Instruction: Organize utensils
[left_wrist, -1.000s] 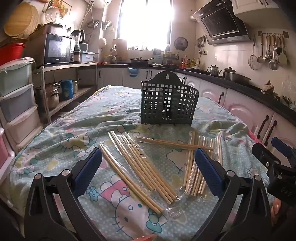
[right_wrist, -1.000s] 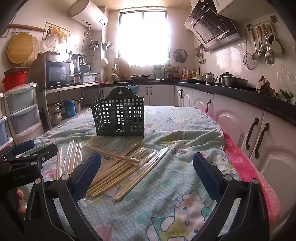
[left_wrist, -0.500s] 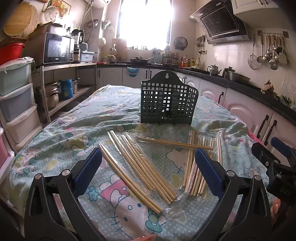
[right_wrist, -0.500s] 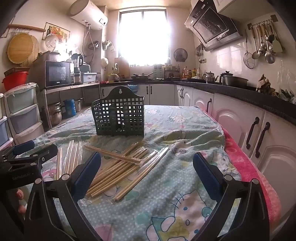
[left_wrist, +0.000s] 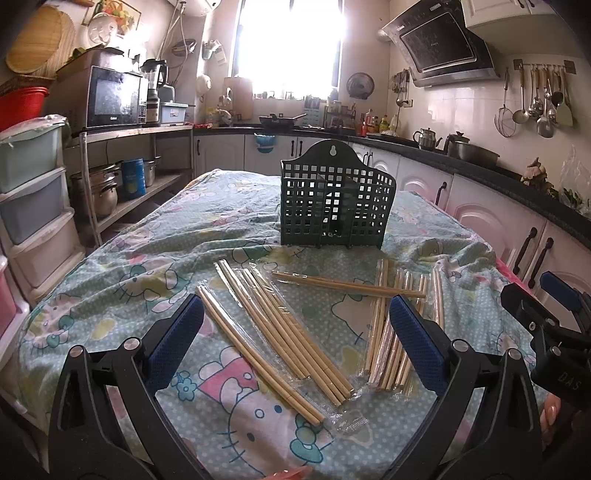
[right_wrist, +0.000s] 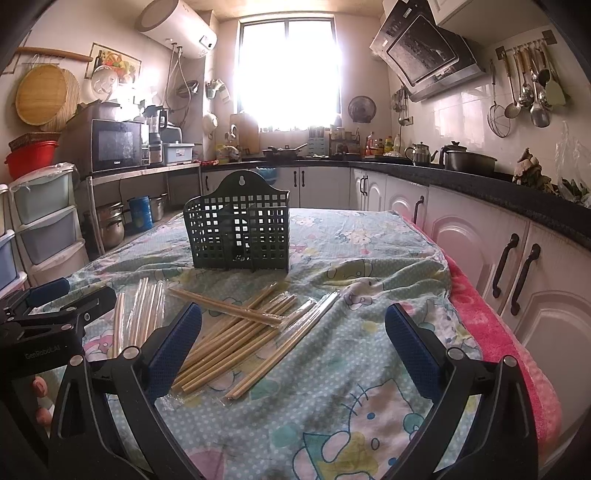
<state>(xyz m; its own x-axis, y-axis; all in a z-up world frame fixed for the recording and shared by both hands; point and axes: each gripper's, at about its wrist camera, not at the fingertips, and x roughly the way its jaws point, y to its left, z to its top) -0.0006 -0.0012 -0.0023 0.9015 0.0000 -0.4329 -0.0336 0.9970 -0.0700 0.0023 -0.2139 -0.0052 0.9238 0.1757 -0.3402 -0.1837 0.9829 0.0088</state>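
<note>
Blue-padded, black-framed: left tool (left_wrist: 295, 328) held low over the near edge of the worktop (left_wrist: 122, 280), fingers spread wide, nothing between them. Right tool (right_wrist: 293, 330) posed alike, level and pointing toward the far edge, likewise spread and empty.

Wrapped bamboo chopsticks (left_wrist: 284, 325) scattered across the near half of the worktop in two loose fans, one pair (left_wrist: 347, 284) lying crosswise on top of the right-hand fan. Dark green slotted utensil holder (left_wrist: 334, 203) upright near the middle of the worktop, beyond the chopsticks, apart from them.

From the left wrist: right tool's body (left_wrist: 546, 328) at the right-hand edge, a fingertip with a pale nail below it. From the right wrist: left tool's body (right_wrist: 51, 314) at the left-hand edge, plus the pink towel (right_wrist: 502, 332) along the worktop's right edge, barely seen from the other side.

Cartoon-cat print cloth (right_wrist: 332, 387), rumpled, covering the worktop. Bright window (right_wrist: 288, 74) straight ahead, microwave (right_wrist: 116, 146) on a shelf to the left, range hood (right_wrist: 424, 55) and hanging ladles (right_wrist: 528, 96) to the right.
</note>
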